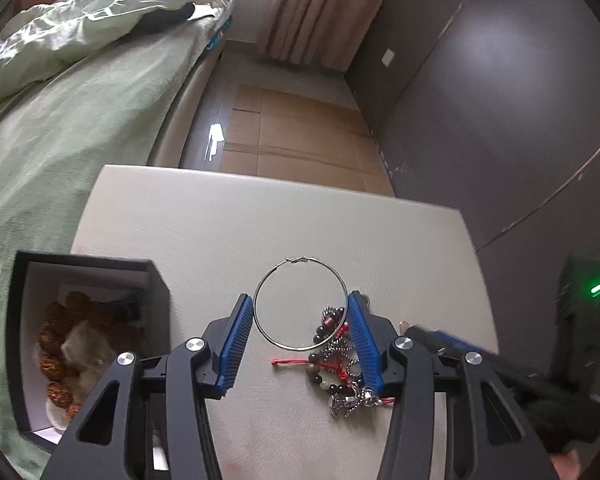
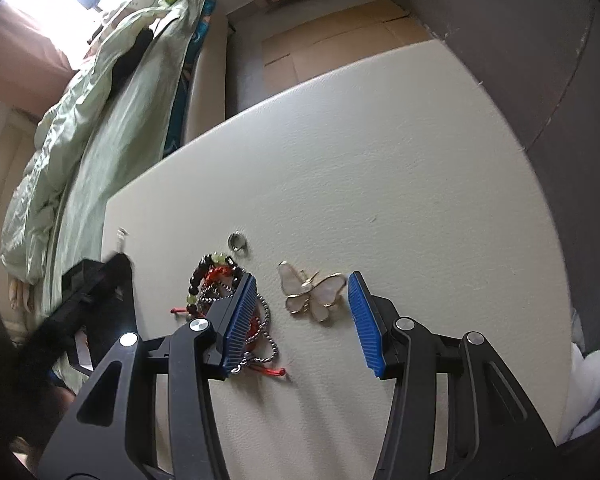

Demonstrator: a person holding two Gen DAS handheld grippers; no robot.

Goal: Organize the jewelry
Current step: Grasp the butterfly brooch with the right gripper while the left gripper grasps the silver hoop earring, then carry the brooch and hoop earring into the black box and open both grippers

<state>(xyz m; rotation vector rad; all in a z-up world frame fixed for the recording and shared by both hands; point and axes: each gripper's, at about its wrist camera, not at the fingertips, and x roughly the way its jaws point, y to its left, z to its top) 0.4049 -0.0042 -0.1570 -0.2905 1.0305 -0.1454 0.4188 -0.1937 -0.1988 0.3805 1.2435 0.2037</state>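
Left wrist view: survey, ordered by size.
Bed (image 1: 80, 128): green cover, running from 9 to 11 o'clock beside the worktop.
Worktop (image 1: 260, 216): cream, textured surface, carrying all loose jewelry.
Box (image 1: 24, 320): black, white lining, at 8 o'clock on the worktop's left end; brown beads and pale pieces inside.
Left claw (image 1: 300, 340): blue pads spread, nothing pinched.
Hoop (image 1: 300, 304): thin silver ring flat on the worktop, between the left claw's pads; contact cannot be told.
Bead tangle (image 1: 340, 360): dark beads, red cord and ball chain at 5 o'clock of the hoop, overlapping its rim.
Right claw (image 2: 304, 316): spread, pinching nothing.
Butterfly brooch (image 2: 312, 290): pearly wings, gold edging, lying between the right claw's pads, untouched.
Small ring (image 2: 238, 241): silver, at 12 o'clock of the bead tangle, apart.
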